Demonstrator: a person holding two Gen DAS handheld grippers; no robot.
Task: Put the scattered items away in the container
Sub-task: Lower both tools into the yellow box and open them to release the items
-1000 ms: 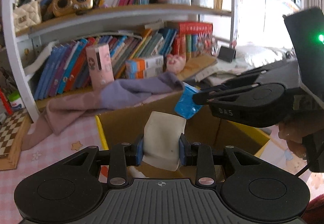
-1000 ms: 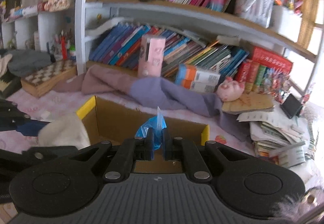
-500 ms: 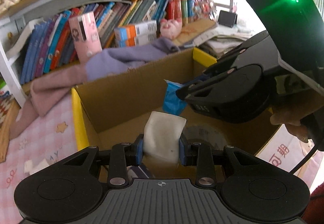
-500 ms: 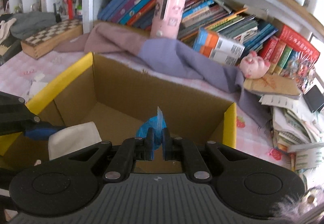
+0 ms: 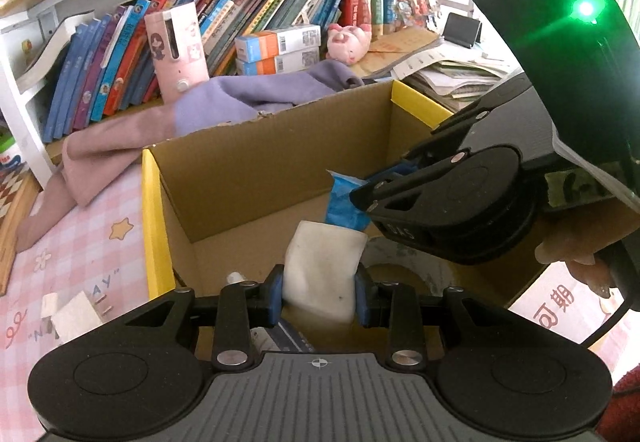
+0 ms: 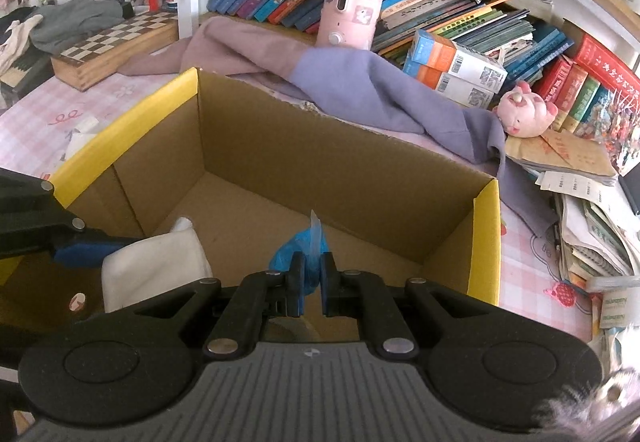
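An open cardboard box (image 5: 256, 158) with yellow-edged flaps stands on the pink checked cloth; it also shows in the right wrist view (image 6: 344, 158). My left gripper (image 5: 319, 294) is shut on a white folded cloth (image 5: 324, 274) and holds it over the box's inside. My right gripper (image 6: 312, 284) is shut on a blue crinkled wrapper (image 6: 298, 250), also over the box. In the left wrist view the right gripper (image 5: 360, 194) holds the wrapper (image 5: 344, 202) just right of the cloth. The white cloth shows at the left in the right wrist view (image 6: 156, 266).
A purple garment (image 6: 360, 90) drapes behind the box. Books, a pink case (image 6: 352, 2) and a pig toy (image 6: 524, 114) fill the shelf behind. A chessboard (image 6: 116, 38) lies far left. Paper scraps (image 5: 76, 316) lie left of the box. Papers (image 6: 592, 234) are piled at right.
Both grippers have moved forward and down over the box with their items still held. The box now fills the middle of both views.
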